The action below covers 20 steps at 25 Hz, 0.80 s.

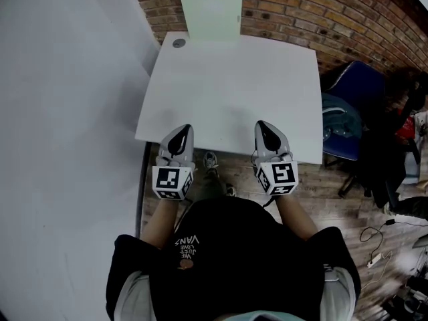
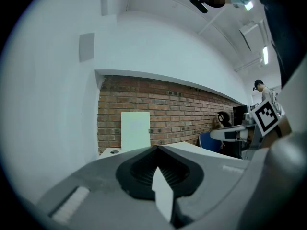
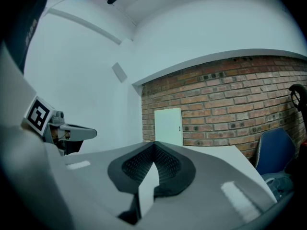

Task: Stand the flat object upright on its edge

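Note:
A pale green flat panel [image 1: 210, 11] stands upright at the far edge of the white table [image 1: 234, 92], in front of the brick wall. The same panel [image 2: 135, 130] shows far ahead in the left gripper view, and the panel [image 3: 168, 126] also appears in the right gripper view. My left gripper [image 1: 185, 130] hovers over the table's near edge, shut and empty. My right gripper [image 1: 261, 124] is level with it a little to the right, also shut with nothing held. Both are far from the panel. In each gripper view the jaws meet at a closed tip [image 2: 157, 147] [image 3: 154, 143].
A round grey cap [image 1: 178, 43] sits in the table's far left corner. A white wall [image 1: 67, 79] runs along the left. A blue chair [image 1: 351, 89] with clothing stands right of the table, with bags and cables [image 1: 378, 246] on the wooden floor.

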Each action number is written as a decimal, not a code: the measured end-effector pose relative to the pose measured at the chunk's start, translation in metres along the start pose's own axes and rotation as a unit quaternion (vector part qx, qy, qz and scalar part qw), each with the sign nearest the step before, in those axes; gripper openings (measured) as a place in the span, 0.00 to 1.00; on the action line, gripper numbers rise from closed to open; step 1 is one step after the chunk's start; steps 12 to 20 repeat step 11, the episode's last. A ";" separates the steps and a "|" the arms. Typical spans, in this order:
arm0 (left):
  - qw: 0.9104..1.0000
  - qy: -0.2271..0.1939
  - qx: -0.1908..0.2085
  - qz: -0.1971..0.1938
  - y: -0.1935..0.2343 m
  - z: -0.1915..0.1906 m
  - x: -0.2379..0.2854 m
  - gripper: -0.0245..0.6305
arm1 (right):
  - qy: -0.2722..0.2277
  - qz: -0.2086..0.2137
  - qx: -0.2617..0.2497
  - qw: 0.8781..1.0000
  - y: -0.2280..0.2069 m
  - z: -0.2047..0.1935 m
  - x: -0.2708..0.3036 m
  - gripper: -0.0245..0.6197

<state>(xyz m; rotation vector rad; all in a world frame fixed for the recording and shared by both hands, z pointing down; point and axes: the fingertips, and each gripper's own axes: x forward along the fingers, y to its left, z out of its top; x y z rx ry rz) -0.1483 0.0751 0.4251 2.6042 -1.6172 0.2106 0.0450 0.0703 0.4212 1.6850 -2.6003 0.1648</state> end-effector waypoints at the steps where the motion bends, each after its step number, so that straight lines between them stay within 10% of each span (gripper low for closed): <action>1: 1.000 0.000 0.000 0.000 0.000 0.000 0.000 0.04 | 0.001 0.000 0.000 1.000 0.000 0.000 0.000 0.04; 20: 1.000 -0.002 0.000 -0.002 -0.009 0.001 0.001 0.04 | 0.002 0.000 -0.001 1.000 -0.006 -0.003 -0.004 0.04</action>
